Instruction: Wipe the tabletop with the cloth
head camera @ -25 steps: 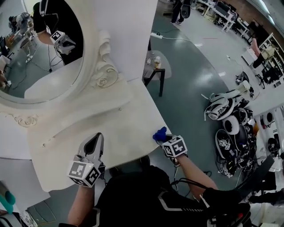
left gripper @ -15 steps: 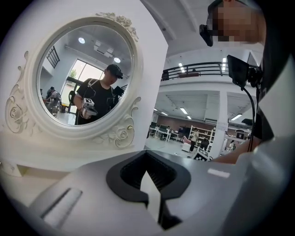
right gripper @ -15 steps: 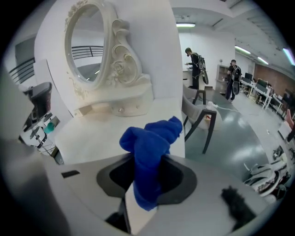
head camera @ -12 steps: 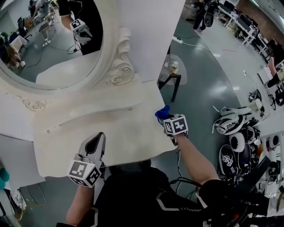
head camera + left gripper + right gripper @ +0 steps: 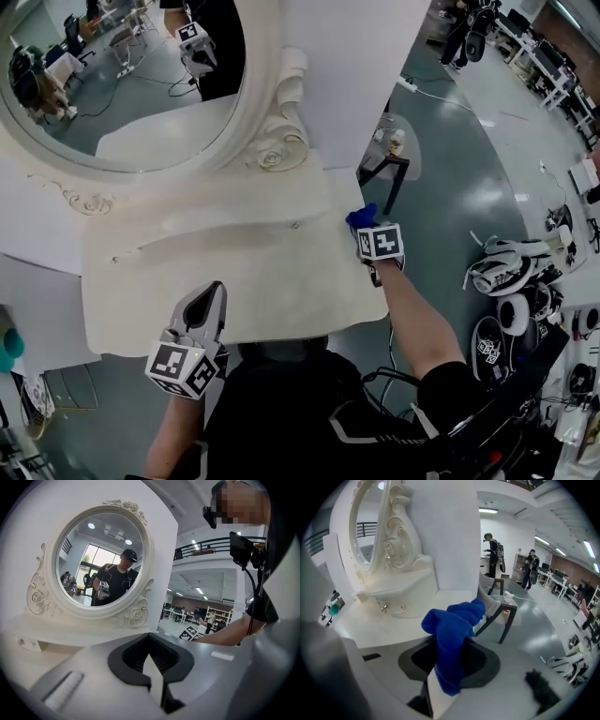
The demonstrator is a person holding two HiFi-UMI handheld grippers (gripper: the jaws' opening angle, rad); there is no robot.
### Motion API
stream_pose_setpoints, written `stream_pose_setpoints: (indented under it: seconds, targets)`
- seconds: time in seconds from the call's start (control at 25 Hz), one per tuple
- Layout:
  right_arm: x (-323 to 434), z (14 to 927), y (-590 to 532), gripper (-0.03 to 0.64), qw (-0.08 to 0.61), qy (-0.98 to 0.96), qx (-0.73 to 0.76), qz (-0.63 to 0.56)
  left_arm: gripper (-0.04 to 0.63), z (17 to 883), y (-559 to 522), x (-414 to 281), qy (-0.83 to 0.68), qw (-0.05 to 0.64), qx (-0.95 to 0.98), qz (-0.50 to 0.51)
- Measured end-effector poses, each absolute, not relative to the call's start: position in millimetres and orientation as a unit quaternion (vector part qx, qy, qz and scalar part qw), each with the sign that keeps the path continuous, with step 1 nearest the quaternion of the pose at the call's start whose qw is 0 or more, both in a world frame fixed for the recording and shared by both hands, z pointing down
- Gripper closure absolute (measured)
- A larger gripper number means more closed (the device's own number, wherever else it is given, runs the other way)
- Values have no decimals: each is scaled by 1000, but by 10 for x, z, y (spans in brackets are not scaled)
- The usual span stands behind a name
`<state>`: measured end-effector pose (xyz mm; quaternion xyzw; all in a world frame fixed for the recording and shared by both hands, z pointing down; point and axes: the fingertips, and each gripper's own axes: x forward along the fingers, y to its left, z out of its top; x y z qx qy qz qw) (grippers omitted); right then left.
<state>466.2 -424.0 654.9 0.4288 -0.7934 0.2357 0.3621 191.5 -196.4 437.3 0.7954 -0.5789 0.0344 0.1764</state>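
A blue cloth point(image 5: 362, 217) point(image 5: 452, 630) is bunched at the right edge of the cream tabletop point(image 5: 216, 272), pinched in my right gripper point(image 5: 367, 228), which is shut on it. In the right gripper view the cloth hangs over the closed jaws, above the tabletop point(image 5: 393, 625). My left gripper point(image 5: 206, 302) hovers over the tabletop's near edge, left of centre; its jaws are shut with nothing between them point(image 5: 151, 667). The right gripper sits far right of the left one.
An oval mirror point(image 5: 122, 75) in a carved white frame rises behind the tabletop. A small dark side table point(image 5: 386, 159) with a cup stands just past the right edge. Bags and helmets point(image 5: 511, 281) lie on the floor at right.
The right gripper with the blue cloth has moved from the tabletop's near right corner farther back along the right edge. The left gripper has stayed in place.
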Motion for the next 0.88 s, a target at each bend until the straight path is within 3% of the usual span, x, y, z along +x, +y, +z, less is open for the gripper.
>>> stream_pose_setpoints:
  seconds: [0.88]
  targets:
    - [5543, 6577, -2398, 479, 354, -762, 478, 256, 586, 4297, -2044, 2310, -478, 167, 862, 32]
